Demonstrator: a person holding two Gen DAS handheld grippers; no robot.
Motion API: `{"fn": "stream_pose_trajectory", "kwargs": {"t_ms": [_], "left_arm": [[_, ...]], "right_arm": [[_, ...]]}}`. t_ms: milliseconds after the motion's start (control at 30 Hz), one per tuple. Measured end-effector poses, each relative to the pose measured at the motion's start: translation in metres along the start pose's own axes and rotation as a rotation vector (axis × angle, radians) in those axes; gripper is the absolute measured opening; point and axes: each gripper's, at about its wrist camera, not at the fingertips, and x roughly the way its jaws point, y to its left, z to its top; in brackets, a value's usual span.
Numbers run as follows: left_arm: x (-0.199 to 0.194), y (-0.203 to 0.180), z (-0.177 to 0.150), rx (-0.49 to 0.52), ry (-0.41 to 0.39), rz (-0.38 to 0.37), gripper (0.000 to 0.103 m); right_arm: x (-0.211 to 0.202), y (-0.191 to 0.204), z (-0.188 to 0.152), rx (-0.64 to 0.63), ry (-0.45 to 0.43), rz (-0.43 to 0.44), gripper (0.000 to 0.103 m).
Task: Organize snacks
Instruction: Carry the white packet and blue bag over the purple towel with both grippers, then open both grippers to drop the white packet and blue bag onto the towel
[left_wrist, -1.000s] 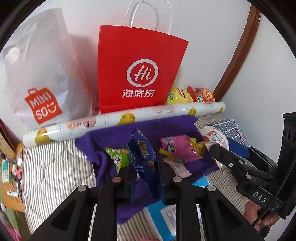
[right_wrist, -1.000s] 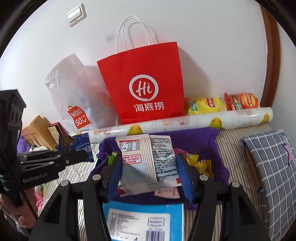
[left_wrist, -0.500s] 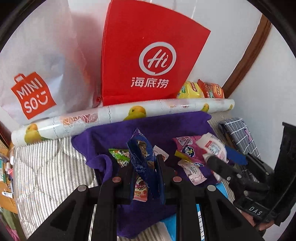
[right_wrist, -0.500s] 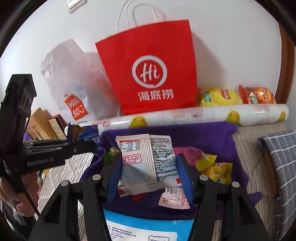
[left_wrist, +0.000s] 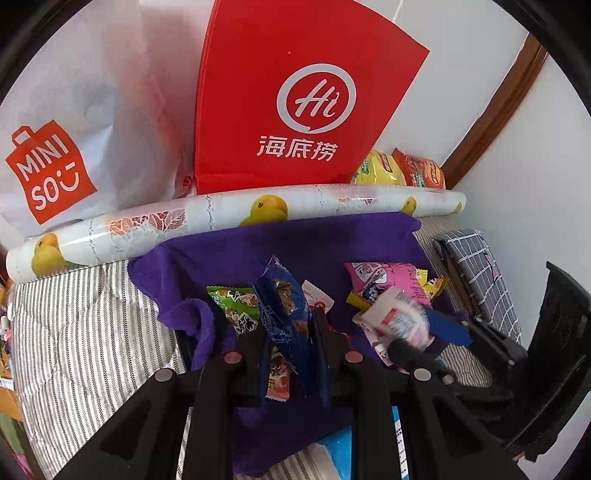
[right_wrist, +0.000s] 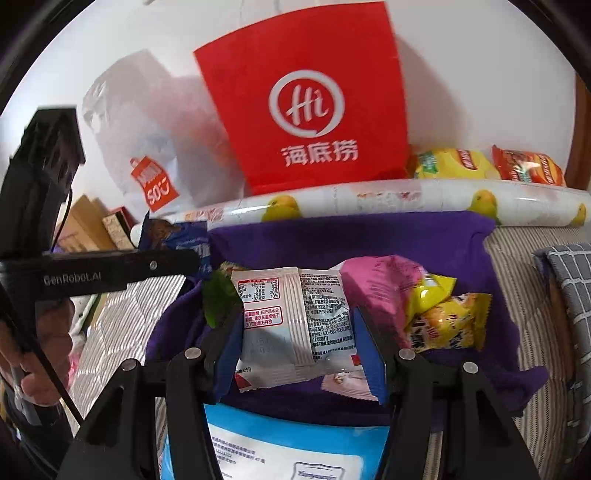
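Note:
My left gripper (left_wrist: 290, 332) is shut on a dark blue snack packet (left_wrist: 284, 306), held upright above a purple cloth (left_wrist: 314, 243). My right gripper (right_wrist: 295, 325) is shut on a white snack packet (right_wrist: 291, 314) with printed labels, over the same cloth (right_wrist: 351, 240). The right gripper also shows in the left wrist view (left_wrist: 417, 332), and the left gripper with its blue packet (right_wrist: 173, 240) shows in the right wrist view. On the cloth lie a green packet (left_wrist: 232, 302), a pink packet (right_wrist: 373, 284) and yellow packets (right_wrist: 447, 321).
A red paper bag (left_wrist: 295, 99) and a white MINISO bag (left_wrist: 74, 129) stand against the wall behind a rolled duck-print sheet (left_wrist: 236, 218). Yellow and orange chip bags (right_wrist: 487, 166) lie at the back right. A blue-white package (right_wrist: 291, 446) lies near me. A checked cushion (right_wrist: 569, 295) is right.
Both grippers have moved forward and lower toward the purple cloth and the bags, each still holding its packet. The right gripper has come closer to the left one.

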Motion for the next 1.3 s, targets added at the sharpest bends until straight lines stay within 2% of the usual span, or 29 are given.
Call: {"fn": "stream_pose_trajectory", "kwargs": {"t_ms": [133,300,533,667,900,1100,1167,1300], "left_arm": [[0.004,-0.002,-0.001,0.007,0.025,-0.044,0.019],[0.017,-0.008,-0.004,0.026,0.071,-0.033,0.019],[0.020,-0.015,-0.007,0.041,0.079,-0.020,0.019],[0.023,-0.016,-0.007,0.040,0.091,-0.018,0.019],[0.029,-0.014,-0.007,0.027,0.106,-0.013,0.019],[0.032,-0.013,-0.006,0.024,0.120,-0.010,0.019],[0.034,-0.013,-0.007,0.024,0.126,-0.003,0.019],[0.041,-0.013,-0.009,0.023,0.153,0.012,0.019]], "right_arm": [[0.007,0.006,-0.002,-0.029,0.038,-0.012,0.057],[0.015,0.006,-0.004,-0.050,0.076,-0.044,0.057],[0.023,-0.006,-0.003,0.004,0.095,-0.101,0.059],[0.025,-0.006,-0.002,0.008,0.093,-0.099,0.065],[0.016,-0.007,-0.001,0.017,0.056,-0.068,0.069],[-0.005,-0.006,0.002,0.038,-0.006,-0.001,0.069],[-0.013,-0.004,0.003,0.030,-0.045,0.009,0.069],[-0.016,-0.007,0.004,0.044,-0.054,0.010,0.070]]}}
